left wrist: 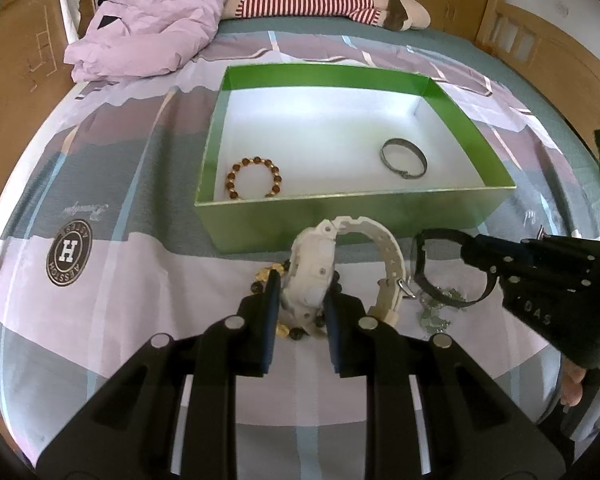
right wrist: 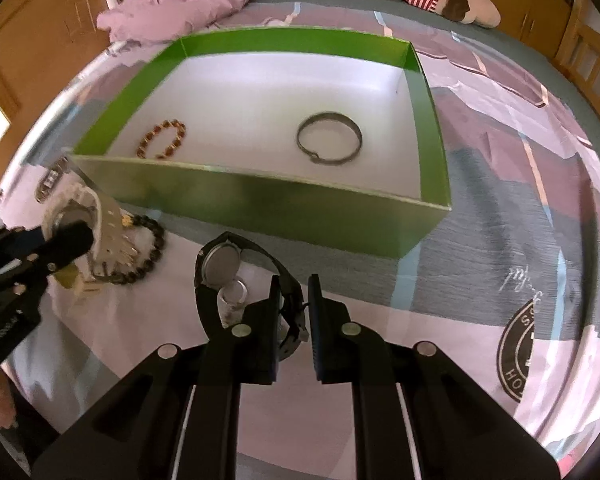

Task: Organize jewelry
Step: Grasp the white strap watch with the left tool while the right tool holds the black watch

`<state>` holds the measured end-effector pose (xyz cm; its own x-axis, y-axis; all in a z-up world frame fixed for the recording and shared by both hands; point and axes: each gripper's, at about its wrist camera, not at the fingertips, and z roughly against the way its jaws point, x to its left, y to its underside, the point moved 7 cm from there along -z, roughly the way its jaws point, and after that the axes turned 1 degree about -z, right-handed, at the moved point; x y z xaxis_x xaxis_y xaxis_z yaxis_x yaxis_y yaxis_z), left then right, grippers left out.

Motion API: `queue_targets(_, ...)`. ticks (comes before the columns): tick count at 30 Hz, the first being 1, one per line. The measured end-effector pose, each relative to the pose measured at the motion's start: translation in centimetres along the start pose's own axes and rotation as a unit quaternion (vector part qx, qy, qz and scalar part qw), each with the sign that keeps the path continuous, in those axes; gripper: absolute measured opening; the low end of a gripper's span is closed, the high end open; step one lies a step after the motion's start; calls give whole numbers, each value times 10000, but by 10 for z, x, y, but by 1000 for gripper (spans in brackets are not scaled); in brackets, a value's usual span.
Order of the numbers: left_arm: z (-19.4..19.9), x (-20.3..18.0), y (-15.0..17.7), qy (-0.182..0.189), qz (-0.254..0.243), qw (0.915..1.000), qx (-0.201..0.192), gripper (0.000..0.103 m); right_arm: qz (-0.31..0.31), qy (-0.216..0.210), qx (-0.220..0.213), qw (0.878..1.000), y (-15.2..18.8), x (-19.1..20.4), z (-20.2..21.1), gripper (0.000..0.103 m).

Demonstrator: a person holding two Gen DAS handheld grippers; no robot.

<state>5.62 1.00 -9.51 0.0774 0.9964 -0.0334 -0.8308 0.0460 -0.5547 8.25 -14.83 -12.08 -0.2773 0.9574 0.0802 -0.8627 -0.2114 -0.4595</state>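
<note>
The left gripper [left wrist: 300, 300] pinches the case of a white watch [left wrist: 312, 268] between its pads, the strap arching up and away from the fingertips. Under the watch, just below the claw, lie a dark bead bracelet [right wrist: 148, 256] and some gold pieces [left wrist: 268, 272] on the patterned bedsheet [left wrist: 100, 300].

The right gripper [right wrist: 294, 312] is pressed onto the strap of a black watch [right wrist: 220, 264], whose round case back hangs ahead and to the left of its fingertips. A small silver ring [right wrist: 236, 292] lies beneath it.

Beyond both claws sits the green box [left wrist: 340, 216]. Inside, a brown-and-gold bead bracelet [left wrist: 254, 178] rests at the near left, and a dark metal bangle [left wrist: 404, 158] lies to the right.
</note>
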Motion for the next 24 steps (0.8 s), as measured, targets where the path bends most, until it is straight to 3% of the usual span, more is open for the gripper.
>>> queue_targets(12, 2, 6, -4, -126, 28, 9999, -44, 21, -96, -583, -1087, 9923, -26, 11, 44, 13)
queue_targets(24, 1, 5, -3, -121, 18, 9999, -17, 21, -108, -486, -1131, 9923, -29, 11, 41, 13)
